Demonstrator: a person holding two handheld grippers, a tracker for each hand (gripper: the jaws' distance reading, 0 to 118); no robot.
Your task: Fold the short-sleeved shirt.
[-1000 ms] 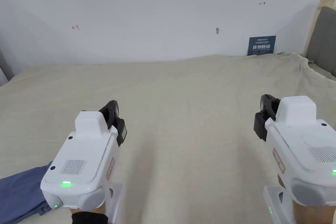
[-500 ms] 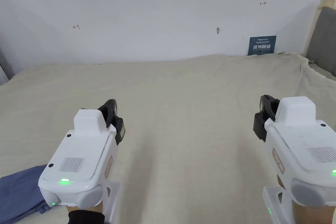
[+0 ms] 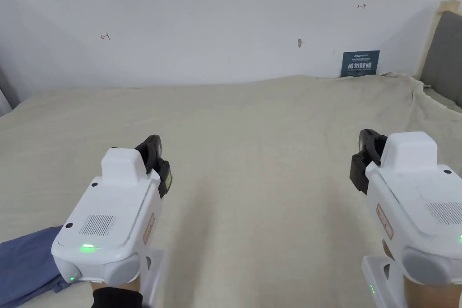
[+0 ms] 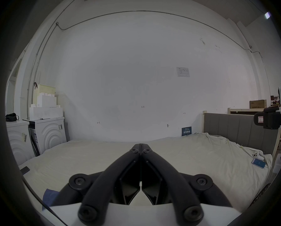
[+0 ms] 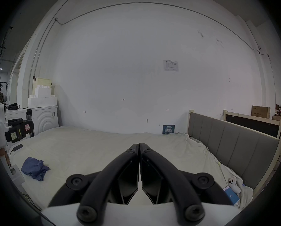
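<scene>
A crumpled blue shirt (image 3: 25, 261) lies bunched on the cream bed sheet (image 3: 252, 142) at the near left; the right gripper view shows the same blue shirt (image 5: 33, 167) as a small heap. My left gripper (image 3: 153, 149) hovers above the sheet just right of the shirt, not touching it. In its own view the left gripper (image 4: 140, 146) has its jaws pressed together with nothing between them. My right gripper (image 3: 367, 140) floats over the right side of the bed, far from the shirt. Seen from its own camera, the right gripper (image 5: 139, 145) is shut and empty too.
A grey headboard (image 5: 234, 141) borders the bed on the right, a white wall (image 3: 203, 29) stands behind with a small blue sign (image 3: 360, 62). A phone (image 5: 231, 194) and a small white object lie at the bed's right edge. White appliances (image 4: 46, 131) stand to the left.
The left gripper has drifted slightly down and toward the left over the shirt's edge. The right gripper has stayed almost still.
</scene>
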